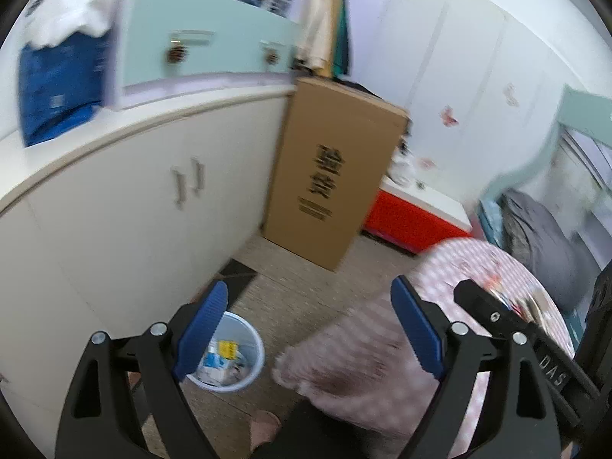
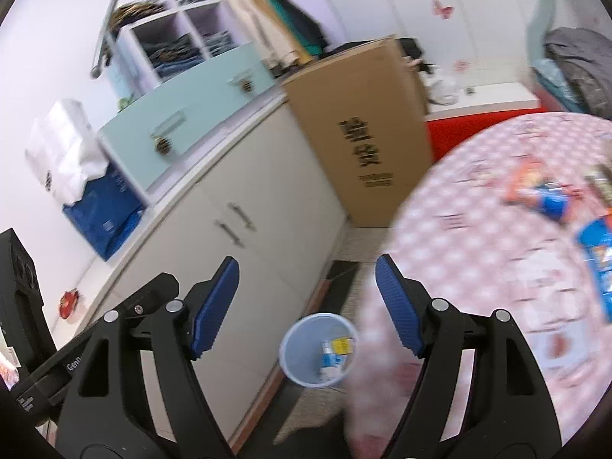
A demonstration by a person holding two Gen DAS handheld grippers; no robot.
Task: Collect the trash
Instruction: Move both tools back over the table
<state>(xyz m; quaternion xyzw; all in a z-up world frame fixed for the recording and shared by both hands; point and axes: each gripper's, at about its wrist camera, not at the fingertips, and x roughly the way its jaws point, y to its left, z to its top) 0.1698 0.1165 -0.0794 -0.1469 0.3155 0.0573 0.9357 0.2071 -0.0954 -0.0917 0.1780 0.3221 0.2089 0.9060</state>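
A pale blue waste bin (image 1: 229, 352) stands on the floor beside the white cabinet, with several bits of packaging inside; it also shows in the right wrist view (image 2: 306, 348). My left gripper (image 1: 306, 329) is open and empty, high above the floor between the bin and the table. My right gripper (image 2: 306, 306) is open and empty, above the bin. Wrappers (image 2: 543, 191) and a blue packet (image 2: 596, 244) lie on the round table with the pink checked cloth (image 2: 478, 248). The right gripper's body (image 1: 508, 317) shows over the table in the left wrist view.
A white cabinet (image 1: 126, 206) runs along the left. A tall cardboard box (image 1: 332, 176) leans at its end. A red and white low unit (image 1: 413, 218) stands behind. A blue bag (image 2: 103, 218) sits on the cabinet top. A bed with grey bedding (image 1: 543, 237) is at right.
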